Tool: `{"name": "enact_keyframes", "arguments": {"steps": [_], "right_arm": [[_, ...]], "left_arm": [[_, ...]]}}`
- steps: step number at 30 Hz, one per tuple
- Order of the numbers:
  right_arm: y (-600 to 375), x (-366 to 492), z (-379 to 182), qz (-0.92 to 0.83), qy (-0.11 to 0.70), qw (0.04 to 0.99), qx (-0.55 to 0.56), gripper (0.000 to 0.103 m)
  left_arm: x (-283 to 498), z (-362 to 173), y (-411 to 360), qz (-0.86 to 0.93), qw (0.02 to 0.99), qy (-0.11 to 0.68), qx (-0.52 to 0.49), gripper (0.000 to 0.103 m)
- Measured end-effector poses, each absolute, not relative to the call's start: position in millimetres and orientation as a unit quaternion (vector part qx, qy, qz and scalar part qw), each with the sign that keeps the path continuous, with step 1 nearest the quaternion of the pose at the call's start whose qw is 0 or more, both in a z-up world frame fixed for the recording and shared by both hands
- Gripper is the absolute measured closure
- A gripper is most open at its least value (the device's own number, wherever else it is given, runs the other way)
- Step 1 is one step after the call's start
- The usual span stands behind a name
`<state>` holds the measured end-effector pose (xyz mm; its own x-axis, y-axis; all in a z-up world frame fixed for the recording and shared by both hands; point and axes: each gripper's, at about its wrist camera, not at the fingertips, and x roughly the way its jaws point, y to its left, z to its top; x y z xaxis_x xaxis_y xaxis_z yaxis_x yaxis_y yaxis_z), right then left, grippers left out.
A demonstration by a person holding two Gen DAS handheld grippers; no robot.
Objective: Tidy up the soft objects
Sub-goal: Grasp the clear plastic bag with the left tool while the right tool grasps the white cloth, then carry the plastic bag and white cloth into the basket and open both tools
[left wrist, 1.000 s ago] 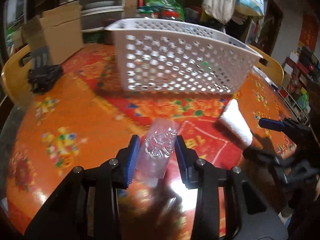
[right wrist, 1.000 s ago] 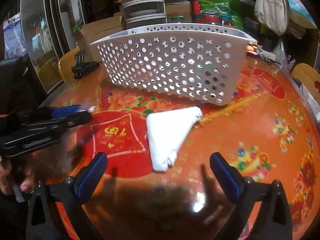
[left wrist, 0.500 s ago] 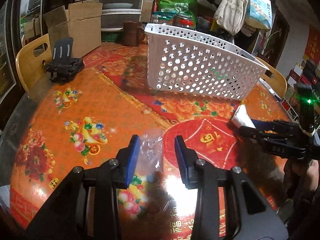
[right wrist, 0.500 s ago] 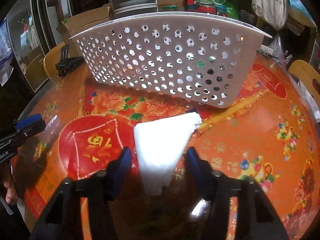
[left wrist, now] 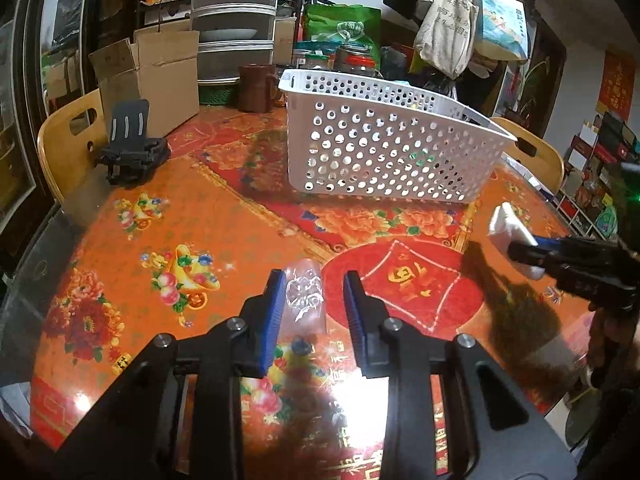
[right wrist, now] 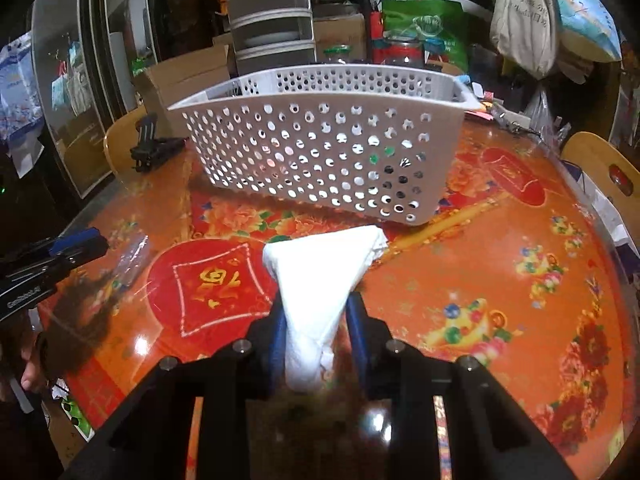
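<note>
The round table (left wrist: 208, 216), covered in an orange-and-red floral cloth, carries the same things as a second ago, and the white perforated basket (left wrist: 384, 152) stands where it did, upright toward the far side, though both cameras have drawn back and now see more of the cloth in front of it. On the left edge a black phone stand (left wrist: 132, 152) sits beside the cardboard box (left wrist: 148, 76), with a brown mug (left wrist: 254, 88) behind the basket's left corner. The main change is at the right gripper (right wrist: 316, 320): a second ago its blue pads were spread wide with the folded white cloth (right wrist: 320, 280) lying flat on the table ahead of them; half a second ago they had narrowed on either side of it; now they are pressed against the cloth's narrow end, and its broad end juts forward toward the basket — in the left wrist view the cloth (left wrist: 510, 232) appears raised off the table, casting a shadow below. The left gripper (left wrist: 314, 300) keeps its pads part-way open, about as far apart as before, gripping nothing. The clear crinkled plastic bag (left wrist: 304, 296) lies flat on the table between them, nearer the left pad — whether it touches that pad I cannot tell. Earlier it stood higher in the gap.
</note>
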<state>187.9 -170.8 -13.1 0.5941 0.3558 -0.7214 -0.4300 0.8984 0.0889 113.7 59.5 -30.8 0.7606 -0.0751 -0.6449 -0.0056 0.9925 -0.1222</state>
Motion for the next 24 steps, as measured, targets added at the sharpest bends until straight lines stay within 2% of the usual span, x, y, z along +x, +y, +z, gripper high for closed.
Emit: {"name": "enact_keyframes", "arguments": {"steps": [13, 18, 20, 21, 24], "right_arm": [[-195, 176, -10, 0.234, 0.384, 0.893, -0.018, 0.075], [-202, 173, -6, 0.237, 0.377, 0.896, -0.012, 0.075], [-205, 172, -5, 0.237, 0.374, 0.897, -0.009, 0.075], [-206, 172, -5, 0.237, 0.373, 0.897, -0.008, 0.075], [-209, 168, -3, 0.238, 0.370, 0.898, -0.006, 0.075]], "left_arm": [[154, -69, 58, -0.002, 0.906, 0.422, -0.042, 0.073], [160, -71, 56, 0.003, 0.904, 0.427, -0.030, 0.073], [160, -71, 55, 0.004, 0.905, 0.425, -0.031, 0.078], [159, -71, 55, 0.003, 0.906, 0.423, -0.034, 0.090], [154, -64, 53, 0.000, 0.912, 0.408, -0.037, 0.090]]}}
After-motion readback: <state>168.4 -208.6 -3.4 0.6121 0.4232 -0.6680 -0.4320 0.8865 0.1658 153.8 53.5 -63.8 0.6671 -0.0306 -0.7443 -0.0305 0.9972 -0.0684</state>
